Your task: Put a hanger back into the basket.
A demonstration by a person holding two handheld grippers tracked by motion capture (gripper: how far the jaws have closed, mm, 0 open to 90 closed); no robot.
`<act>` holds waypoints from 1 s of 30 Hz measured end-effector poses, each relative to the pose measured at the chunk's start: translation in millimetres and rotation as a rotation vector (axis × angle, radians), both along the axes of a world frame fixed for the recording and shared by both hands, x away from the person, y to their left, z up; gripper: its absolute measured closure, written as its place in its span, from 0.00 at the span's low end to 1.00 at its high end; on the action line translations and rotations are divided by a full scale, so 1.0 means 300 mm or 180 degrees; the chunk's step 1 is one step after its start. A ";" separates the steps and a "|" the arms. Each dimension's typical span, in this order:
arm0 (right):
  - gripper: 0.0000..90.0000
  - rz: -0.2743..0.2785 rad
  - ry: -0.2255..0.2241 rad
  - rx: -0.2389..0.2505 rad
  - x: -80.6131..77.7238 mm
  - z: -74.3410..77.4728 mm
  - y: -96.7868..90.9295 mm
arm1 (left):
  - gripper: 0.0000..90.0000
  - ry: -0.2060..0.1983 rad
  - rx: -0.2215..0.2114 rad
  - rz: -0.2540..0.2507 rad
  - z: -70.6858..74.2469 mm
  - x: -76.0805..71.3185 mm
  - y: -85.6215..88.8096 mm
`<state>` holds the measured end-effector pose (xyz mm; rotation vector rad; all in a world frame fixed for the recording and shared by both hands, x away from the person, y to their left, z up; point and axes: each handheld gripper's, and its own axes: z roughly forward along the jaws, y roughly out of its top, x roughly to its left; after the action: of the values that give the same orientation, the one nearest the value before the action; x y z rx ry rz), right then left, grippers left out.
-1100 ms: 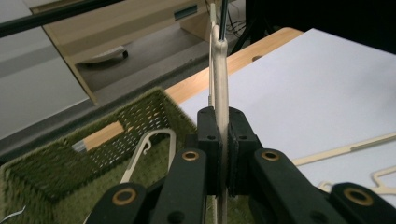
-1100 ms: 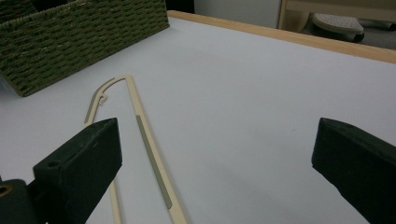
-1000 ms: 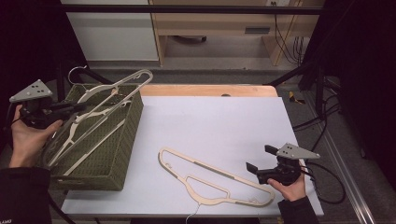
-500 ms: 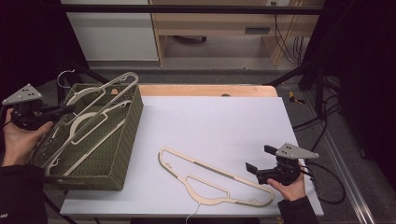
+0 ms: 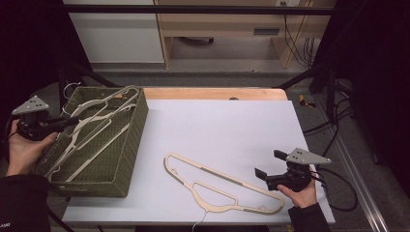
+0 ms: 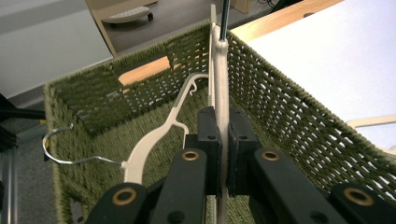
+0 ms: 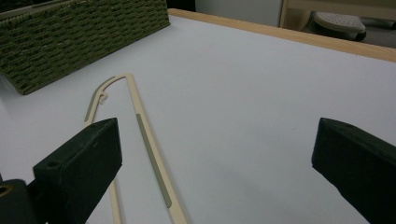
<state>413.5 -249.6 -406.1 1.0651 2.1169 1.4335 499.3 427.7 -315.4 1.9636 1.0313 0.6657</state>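
A green woven basket stands at the table's left side. My left gripper reaches over its left rim, shut on a cream hanger that lies slanted inside the basket. In the left gripper view the pads pinch the hanger's flat bar on edge. Beside it, a second cream hanger with a wire hook lies in the basket. Another cream hanger lies flat on the white table near the front. My right gripper stands open just right of it, jaws wide apart, with the hanger's arm ahead on the left.
The white tabletop has a wooden strip along its far edge. Beyond it stand a white cabinet and a wooden shelf unit. Cables run along the floor at the right.
My left gripper has moved left and down, lowering the held hanger deeper into the basket. The right gripper and the hanger on the table have stayed put.
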 end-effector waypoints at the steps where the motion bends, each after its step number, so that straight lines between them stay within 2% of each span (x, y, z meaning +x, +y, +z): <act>1: 0.02 -0.0002 0.0002 -0.0002 0.000 0.000 0.000 | 0.95 -0.0004 -0.0031 0.0011 -0.010 0.001 -0.004; 7: 0.02 0.0026 -0.0003 -0.0008 0.002 -0.003 0.003 | 0.95 0.0159 -0.0049 0.0055 -0.088 0.019 -0.025; 13: 0.03 0.0012 0.0002 0.0005 0.000 -0.001 0.002 | 0.95 0.0251 -0.0192 0.0138 -0.154 0.026 -0.027; 16: 0.03 0.0016 -0.0005 -0.0002 0.001 -0.002 0.002 | 0.94 0.0324 -0.0190 0.0162 -0.176 0.034 -0.032; 19: 0.03 0.0016 -0.0001 0.0000 0.001 -0.001 0.002 | 0.94 0.0335 -0.0200 0.0199 -0.180 0.034 -0.028; 23: 0.03 0.0020 -0.0002 0.0002 0.001 -0.002 0.003 | 0.93 0.0339 -0.0119 0.0335 -0.178 0.035 -0.029; 25: 0.03 0.0036 -0.0002 -0.0010 0.001 -0.003 0.003 | 0.92 0.0323 -0.0074 0.0453 -0.180 0.039 -0.029; 30: 0.03 0.0030 0.0013 -0.0004 0.001 -0.004 0.007 | 0.89 0.0391 0.0032 0.0782 -0.187 0.055 -0.014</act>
<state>413.8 -247.5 -407.4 1.0598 2.1282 1.4352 515.9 423.4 -371.4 1.9229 1.3622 0.6896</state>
